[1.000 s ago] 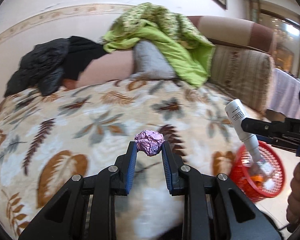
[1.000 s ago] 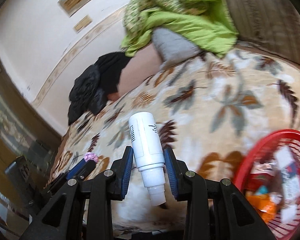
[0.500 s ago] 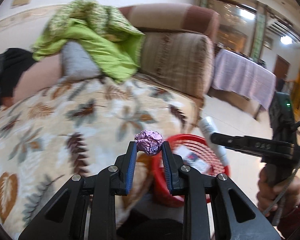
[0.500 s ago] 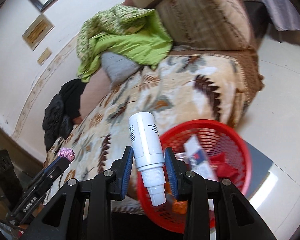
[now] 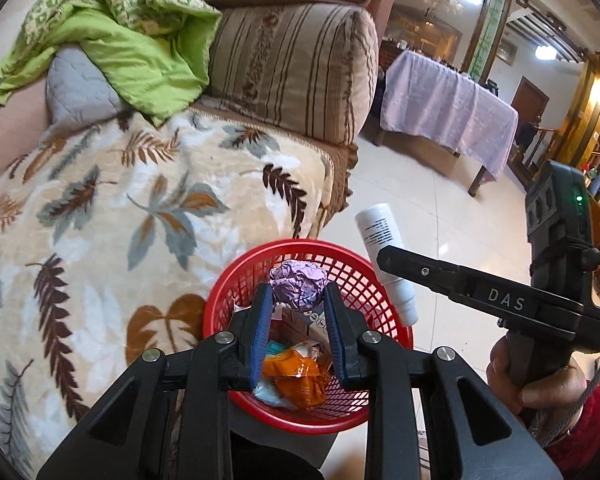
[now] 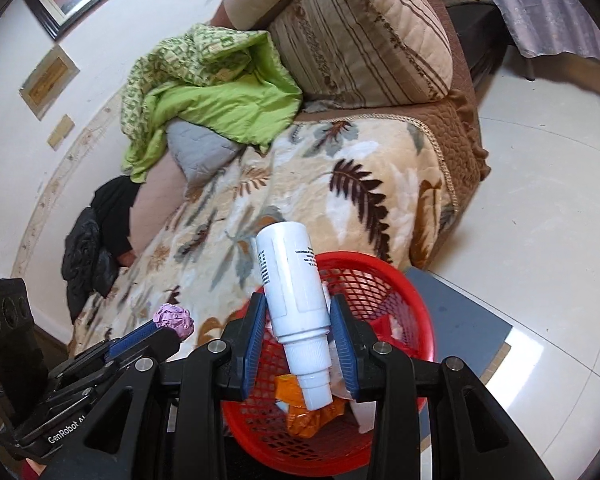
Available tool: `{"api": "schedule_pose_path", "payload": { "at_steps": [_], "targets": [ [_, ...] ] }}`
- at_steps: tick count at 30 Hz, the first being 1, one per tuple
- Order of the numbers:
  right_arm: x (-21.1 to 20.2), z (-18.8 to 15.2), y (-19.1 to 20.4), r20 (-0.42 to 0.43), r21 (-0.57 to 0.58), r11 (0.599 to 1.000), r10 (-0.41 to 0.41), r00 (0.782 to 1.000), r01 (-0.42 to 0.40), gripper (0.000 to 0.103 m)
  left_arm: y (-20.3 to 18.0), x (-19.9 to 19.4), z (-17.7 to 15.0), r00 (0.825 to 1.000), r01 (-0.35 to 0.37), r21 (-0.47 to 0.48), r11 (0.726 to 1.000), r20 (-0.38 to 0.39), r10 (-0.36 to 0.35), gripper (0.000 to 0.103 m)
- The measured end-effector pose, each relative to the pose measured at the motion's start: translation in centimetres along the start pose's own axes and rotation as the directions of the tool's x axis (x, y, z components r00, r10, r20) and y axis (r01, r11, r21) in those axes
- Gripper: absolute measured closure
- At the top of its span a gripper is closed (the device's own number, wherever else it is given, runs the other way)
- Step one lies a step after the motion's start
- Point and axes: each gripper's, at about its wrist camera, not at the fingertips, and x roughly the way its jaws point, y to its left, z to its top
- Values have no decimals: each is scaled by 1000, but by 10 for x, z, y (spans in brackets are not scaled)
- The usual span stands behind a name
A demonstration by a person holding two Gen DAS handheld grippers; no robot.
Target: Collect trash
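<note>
left gripper (image 5: pixel 296 304): I'm holding it over the red basket (image 5: pixel 228 300), jaws clamped on the crumpled purple foil ball (image 5: pixel 299 285), pinched right at the tips.
right gripper (image 6: pixel 298 344): I'm holding it over the same basket, white bottle (image 6: pixel 294 292) between the jaws, cap end pointing down. Left pad looks touching; can't tell whether there's a gap on the right side, so I'm treating the grip as light.
basket: sitting on the floor, just beside the sofa edge and the leaf-print blanket (image 5: pixel 100 220). Already holding an orange wrapper (image 5: pixel 296 376) and some paper and packaging.
foil ball handling: I'm judging it very light, soft and crushable, and it's deforming rather than slipping. Any side works for a grip. It should drop straight once the jaws part, though a crinkled edge could be snagging on a pad.
bottle handling: I'm judging it rigid plastic, smooth, likely light and near empty. Round body wants to roll or pivot between flat pads, so I'm taking it mid-body, across the width, not at the narrow cap.
stage: I'm reading this as the drop step, both items poised above the opening, neither in yet.
risk: bottle hangs near the basket's far rim in the left view, so it could be clipping the rim and bouncing out onto the tile floor (image 6: pixel 540 200).
</note>
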Motion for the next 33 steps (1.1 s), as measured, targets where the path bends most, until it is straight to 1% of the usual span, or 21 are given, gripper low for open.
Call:
{"api": "schedule_pose_path", "payload": {
  "at_steps": [1,2,4,7,9,11,13,14,15,17,19,20,23,25,27,28,29,30,31,32,33],
  "targets": [
    [2,0,-2,-10,2,1000,-8,1000,8,65,0,5,0,1000,3,-4,1000,-18,-3,74],
    [3,0,-3,-14,5,1000,-9,1000,9,63,0,10,0,999,8,-13,1000,-37,-9,65],
    [2,1,-5,-6,5,1000,-20,1000,20,60,2,12,0,999,13,-28,1000,-43,-15,55],
    [-4,1,-3,5,-3,1000,-24,1000,24,60,1,5,0,999,25,-27,999,-24,-25,55],
    [-8,2,0,14,-11,1000,-26,1000,26,56,2,0,1,1000,19,-24,1000,-12,-19,53],
    [-14,3,6,30,-21,999,-36,999,37,52,4,-8,1,1000,12,-28,1000,7,-12,47],
    [-22,2,16,57,-54,995,-83,995,86,41,7,-18,-1,1000,-1,-30,1000,30,2,43],
    [-24,1,21,67,-67,992,-101,993,106,38,9,-25,-2,999,-16,-30,999,44,17,41],
    [-27,-1,28,83,-84,987,-127,988,134,33,11,-31,-3,998,-25,-33,999,54,27,40],
    [-32,-6,40,109,-113,973,-188,976,200,25,17,-45,-8,996,-40,-44,998,80,43,36],
    [-35,-12,54,132,-141,954,-248,960,266,13,23,-58,-14,993,-58,-49,997,100,63,33],
    [-36,-15,60,141,-149,947,-263,954,284,12,25,-66,-18,990,-77,-44,996,112,81,29],
    [-39,-28,79,162,-168,924,-318,934,344,9,31,-87,-34,978,-143,-43,989,145,148,18],
    [-40,-38,91,180,-163,903,-370,911,399,5,36,-100,-46,970,-174,-49,983,161,180,17],
    [-45,-51,98,210,-130,883,-420,883,451,0,42,-111,-58,961,-215,-61,975,164,222,16],
    [-49,-57,100,233,-115,878,-430,872,464,0,45,-118,-66,956,-234,-62,970,165,241,14],
    [-51,-62,102,249,-107,878,-430,868,466,0,47,-123,-71,952,-247,-62,967,170,254,12],
    [-54,-68,104,261,-101,883,-420,869,458,0,49,-128,-77,944,-268,-62,961,180,275,10],
    [-56,-73,106,261,-100,893,-403,877,440,0,51,-134,-82,933,-298,-64,952,191,305,4],
    [-57,-76,106,249,-100,895,-400,882,434,0,52,-140,-89,919,-332,-67,941,201,339,1],
    [-56,-79,107,233,-94,894,-408,883,438,0,53,-144,-95,907,-357,-72,931,210,364,1]
  ]
}}
